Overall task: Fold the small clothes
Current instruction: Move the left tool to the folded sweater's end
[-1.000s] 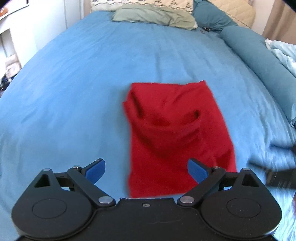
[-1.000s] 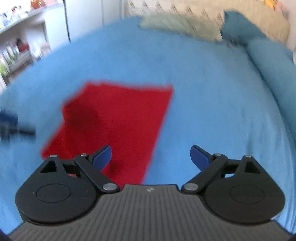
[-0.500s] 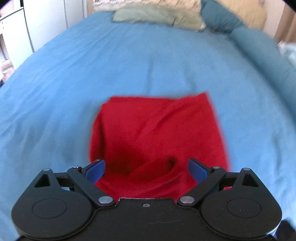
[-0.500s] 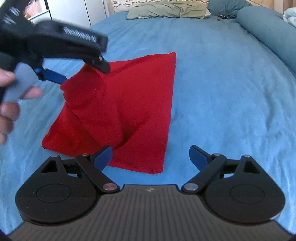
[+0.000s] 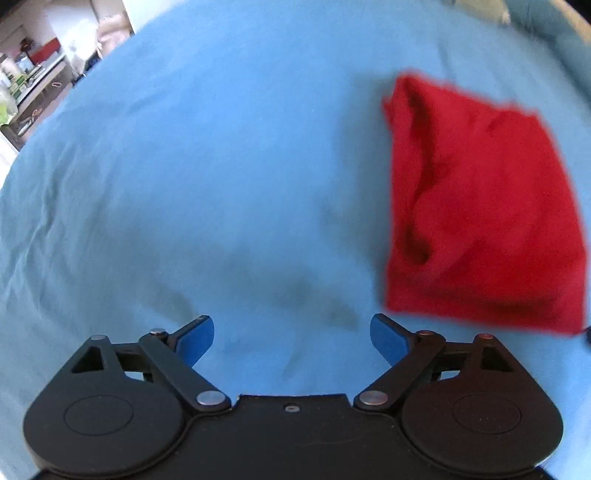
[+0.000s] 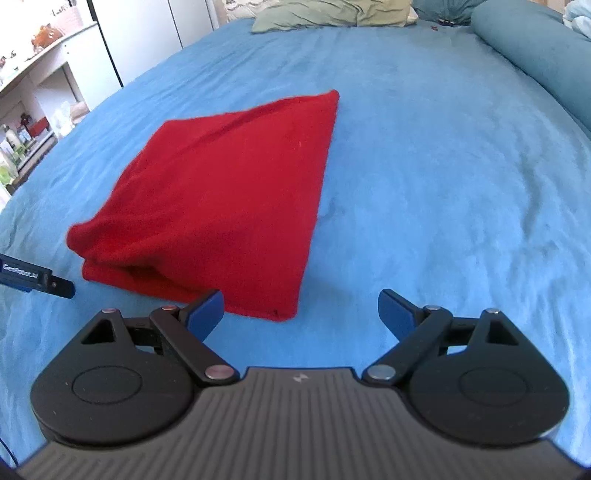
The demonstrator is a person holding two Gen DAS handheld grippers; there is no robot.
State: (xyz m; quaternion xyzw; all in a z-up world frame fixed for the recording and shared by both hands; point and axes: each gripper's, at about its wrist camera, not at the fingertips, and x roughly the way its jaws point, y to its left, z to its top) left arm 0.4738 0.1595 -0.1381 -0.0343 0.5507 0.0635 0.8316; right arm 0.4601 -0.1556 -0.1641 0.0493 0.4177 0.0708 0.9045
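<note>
While the shelving [image 6: 22,122] with its clutter sits out on the far left, the left gripper [image 5: 291,334] hangs over bare blue bedsheet [image 5: 207,177], fingers spread and holding nothing. Its tip [image 6: 37,278] pokes in at the left edge of the right wrist view, just beside the garment's thick fold. Moving right, the red garment [image 6: 236,199] lies folded on the bed, well short of the pillows [image 6: 332,16], layers stacked, the near-left edge puffy and not pressed flat. Further right, the right gripper [image 6: 301,308] hovers at the garment's near corner, also released, both blue fingers [image 6: 205,308] apart and empty. By my read, the fold looks nearly done. The risk: that bulging doubled edge could spring open, or a low pass by either of the 2 tools could snag the soft knit and drag the stack askew
</note>
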